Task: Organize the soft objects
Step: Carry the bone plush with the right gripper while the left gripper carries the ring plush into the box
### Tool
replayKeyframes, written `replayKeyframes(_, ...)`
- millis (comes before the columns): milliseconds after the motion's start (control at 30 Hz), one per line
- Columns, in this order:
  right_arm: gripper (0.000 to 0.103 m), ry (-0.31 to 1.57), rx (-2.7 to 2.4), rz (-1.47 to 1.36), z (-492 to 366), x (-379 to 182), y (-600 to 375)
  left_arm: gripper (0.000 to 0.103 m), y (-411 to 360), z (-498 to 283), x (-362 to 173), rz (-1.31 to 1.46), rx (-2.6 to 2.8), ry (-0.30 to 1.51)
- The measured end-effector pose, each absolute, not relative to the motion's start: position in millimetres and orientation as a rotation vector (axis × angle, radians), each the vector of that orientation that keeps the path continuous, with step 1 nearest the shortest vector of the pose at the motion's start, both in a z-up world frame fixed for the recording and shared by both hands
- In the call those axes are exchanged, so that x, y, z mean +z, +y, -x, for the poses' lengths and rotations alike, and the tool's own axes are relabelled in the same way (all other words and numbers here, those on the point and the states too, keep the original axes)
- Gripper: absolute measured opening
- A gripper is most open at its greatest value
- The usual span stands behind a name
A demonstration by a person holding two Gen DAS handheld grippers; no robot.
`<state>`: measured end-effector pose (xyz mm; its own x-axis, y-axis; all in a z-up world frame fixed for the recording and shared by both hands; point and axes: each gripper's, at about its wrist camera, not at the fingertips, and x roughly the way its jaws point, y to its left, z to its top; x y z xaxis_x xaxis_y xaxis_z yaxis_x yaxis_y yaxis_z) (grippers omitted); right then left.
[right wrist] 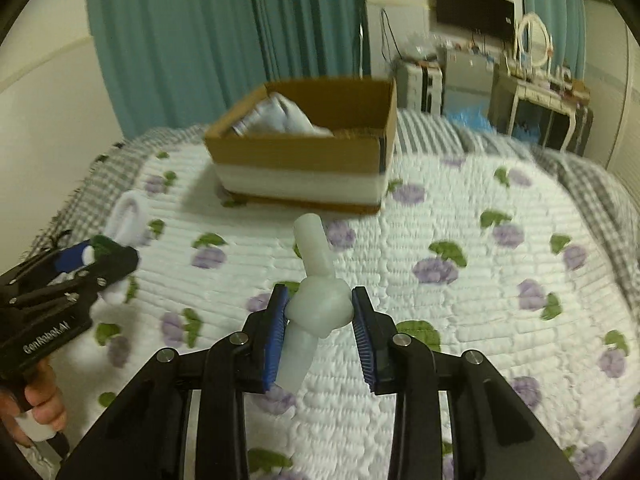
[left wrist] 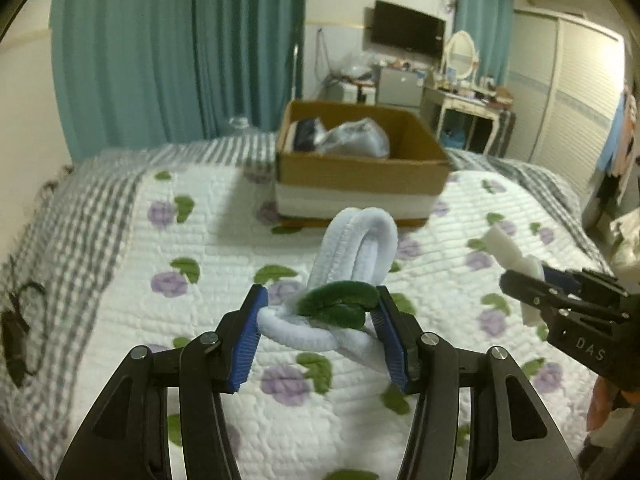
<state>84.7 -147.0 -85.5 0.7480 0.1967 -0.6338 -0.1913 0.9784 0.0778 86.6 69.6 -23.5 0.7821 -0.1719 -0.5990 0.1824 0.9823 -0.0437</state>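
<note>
Both loaded: left gripper [left wrist: 318, 312] clamps the chenille bundle [left wrist: 352, 248], right gripper [right wrist: 320, 310] pinches the foam knot [right wrist: 318, 300]. Box [right wrist: 296, 152] sits upper centre, dead ahead, nearer the right.

Readable lettering: two marks, both on gripper bodies.
Right gripper [left wrist: 520, 280], side of body: white letters "DAS", cut off at frame edge. Left gripper [right wrist: 106, 264], side of body: "GenRobot.AI".
</note>
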Motion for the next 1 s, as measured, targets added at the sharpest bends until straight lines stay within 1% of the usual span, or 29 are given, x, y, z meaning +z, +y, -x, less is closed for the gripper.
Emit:
replayKeyframes(267, 0.032, 0.558, 0.256, 0.002, -54, -16, -153, 0.052, 42, -51, 37, -0.085, -0.249, 0.499)
replayKeyframes(433, 0.032, 0.456, 0.264, 0.05, -58, 37, -156, 0.052, 34, -60, 68, -0.079, -0.281, 0.435)
replayKeyframes(567, 0.032, 0.399, 0.274, 0.076, -77, 68, -156, 0.052, 24, -88, 89, -0.092, -0.288, 0.398)
replayKeyframes(733, 0.032, 0.373, 0.274, 0.088, -123, 89, -157, 0.052, 16, -143, 103, -0.086, -0.292, 0.391)
replayKeyframes(867, 0.032, 0.39, 0.263, 0.098, -177, 87, -155, 0.052, 8, -201, 103, -0.091, -0.251, 0.416)
replayKeyframes(1000, 0.032, 0.441, 0.275, 0.073, -241, 74, -151, 0.052, 3, -261, 86, -0.095, -0.214, 0.464)
